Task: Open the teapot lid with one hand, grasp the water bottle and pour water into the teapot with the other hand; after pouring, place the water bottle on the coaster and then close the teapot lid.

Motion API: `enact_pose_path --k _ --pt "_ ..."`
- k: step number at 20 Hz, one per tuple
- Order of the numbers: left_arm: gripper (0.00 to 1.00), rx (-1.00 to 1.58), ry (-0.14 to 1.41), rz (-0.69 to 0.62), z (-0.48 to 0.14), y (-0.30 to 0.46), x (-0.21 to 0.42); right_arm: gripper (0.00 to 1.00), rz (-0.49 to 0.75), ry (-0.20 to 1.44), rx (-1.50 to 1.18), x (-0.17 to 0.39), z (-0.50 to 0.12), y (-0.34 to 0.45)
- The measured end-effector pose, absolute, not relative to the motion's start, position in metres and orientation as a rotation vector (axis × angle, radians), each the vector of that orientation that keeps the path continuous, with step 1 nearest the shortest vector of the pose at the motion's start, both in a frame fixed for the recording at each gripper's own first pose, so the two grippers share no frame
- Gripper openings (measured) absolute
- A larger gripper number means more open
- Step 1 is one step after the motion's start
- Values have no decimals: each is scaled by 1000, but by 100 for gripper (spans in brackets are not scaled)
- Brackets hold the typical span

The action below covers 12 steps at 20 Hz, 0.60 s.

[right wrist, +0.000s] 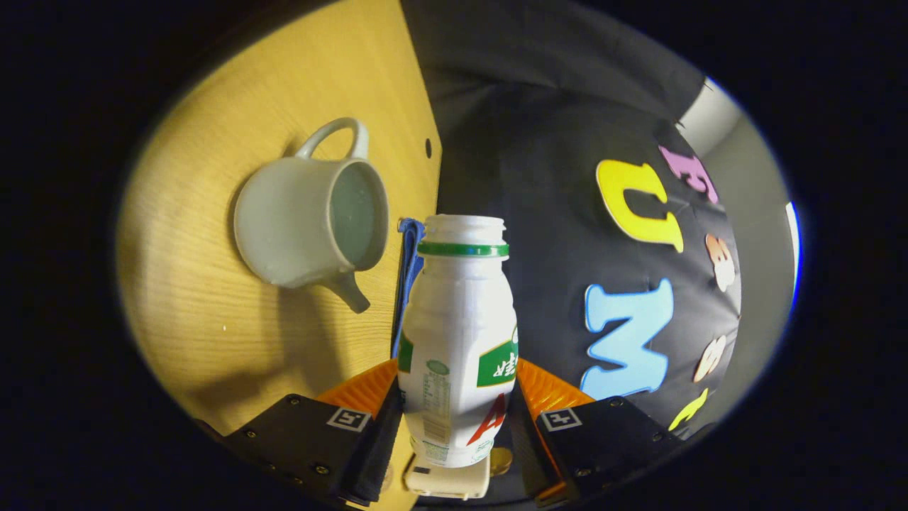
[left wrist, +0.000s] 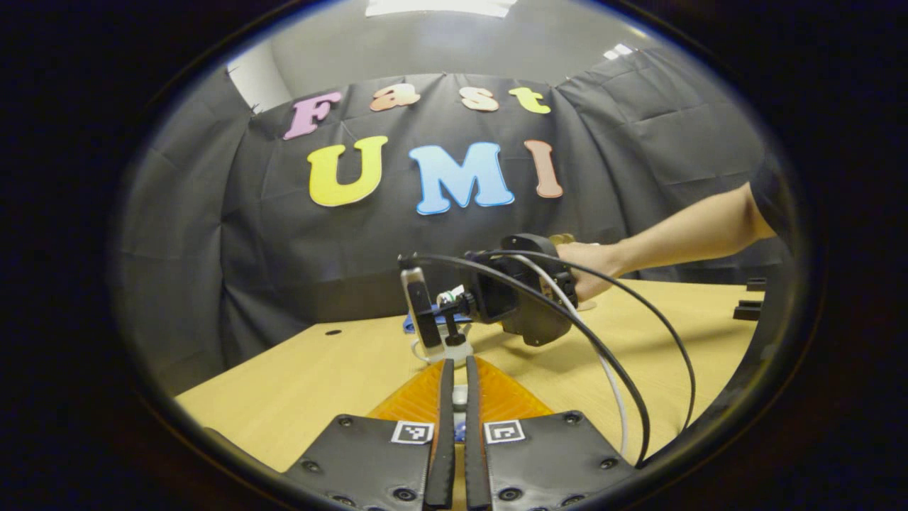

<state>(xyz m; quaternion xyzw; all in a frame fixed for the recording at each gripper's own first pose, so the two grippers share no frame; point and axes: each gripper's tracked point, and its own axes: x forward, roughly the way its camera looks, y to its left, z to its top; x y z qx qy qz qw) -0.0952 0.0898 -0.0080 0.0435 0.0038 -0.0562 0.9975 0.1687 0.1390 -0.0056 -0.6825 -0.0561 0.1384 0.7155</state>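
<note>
In the right gripper view my right gripper (right wrist: pixel 457 408) is shut on the white water bottle (right wrist: pixel 461 319), which has a green neck ring and an uncapped mouth. The view is rolled, so the table stands at the left and the bottle lies tipped sideways. Left of the bottle's mouth sits the white teapot (right wrist: pixel 305 223) without its lid, handle up and spout down in the frame. A blue coaster (right wrist: pixel 408 284) shows edge-on behind the bottle. In the left gripper view my left gripper (left wrist: pixel 459 365) is nearly closed on a small white piece, the teapot lid (left wrist: pixel 460 396). Beyond it a hand (left wrist: pixel 592 270) holds the right gripper (left wrist: pixel 507 298) over the teapot (left wrist: pixel 445 351).
The wooden table (left wrist: pixel 319 376) runs to the black cloth wall behind. Black and white cables (left wrist: pixel 624 383) hang from the right gripper across the table. Small dark blocks (left wrist: pixel 748 309) lie at the far right edge. A small hole (right wrist: pixel 428 148) marks the tabletop near its back edge.
</note>
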Motion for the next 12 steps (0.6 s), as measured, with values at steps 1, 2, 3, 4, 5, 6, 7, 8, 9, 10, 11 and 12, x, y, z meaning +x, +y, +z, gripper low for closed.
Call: enact_pose_path --k 1,2,3,4,5,6,7,8,9,10,11,12 --pt "17 68 13 -111 -7 93 -91 72 317 -104 -1435 166 -6 138" --pt "17 51 11 -107 -5 97 -87 72 323 -86 -1357 162 -9 134" --pt "17 35 3 -100 0 103 -82 72 327 -67 -1274 158 -6 131" --pt "17 18 -12 -98 7 109 -75 72 327 -46 -1190 156 -4 126" --pt "17 -1 -14 -98 12 113 -68 72 320 -19 -1106 152 -2 118" --pt "17 -21 -14 -99 15 116 -58 72 326 5 -1012 148 2 113" --pt "17 -43 -15 -102 21 119 -48 72 327 27 -911 142 4 107" --pt "17 -61 -11 -106 25 122 -38 72 341 53 -810 133 4 101" --pt "17 -75 -7 -108 29 123 -27 72 354 74 -706 125 5 96" --pt "17 -90 -6 -111 33 124 -15 72 361 92 -610 119 9 90" --pt "17 -111 -6 -113 38 125 -2 72 367 102 -527 107 8 82" --pt "17 -134 -8 -119 41 124 12 72 363 100 -467 96 10 69"
